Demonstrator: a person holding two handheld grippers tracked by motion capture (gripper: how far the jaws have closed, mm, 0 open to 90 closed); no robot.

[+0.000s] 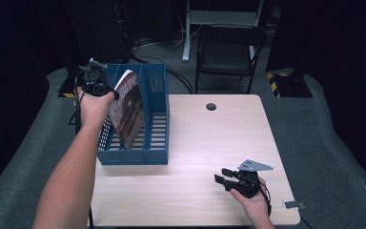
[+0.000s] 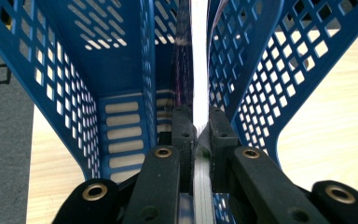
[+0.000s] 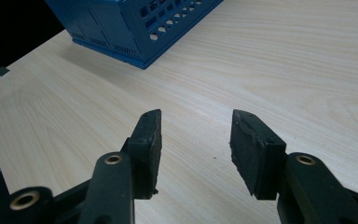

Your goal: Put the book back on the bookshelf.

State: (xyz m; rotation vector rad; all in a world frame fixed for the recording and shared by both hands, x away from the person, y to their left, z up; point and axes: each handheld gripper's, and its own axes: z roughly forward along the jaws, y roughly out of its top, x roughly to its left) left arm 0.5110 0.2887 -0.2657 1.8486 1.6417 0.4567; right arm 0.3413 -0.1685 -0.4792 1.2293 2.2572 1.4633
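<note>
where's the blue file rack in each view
High view: blue file rack at the table's left side, a book leaning in it.
Left gripper view: its perforated walls surround the jaws, which grip the book's edge.
Right gripper view: one corner at top left.
Shared landmark: the pale wooden table.

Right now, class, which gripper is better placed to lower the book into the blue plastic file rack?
Left. The left gripper already clamps the dark-covered book inside the blue perforated rack; the right gripper rests open, apart.
</note>
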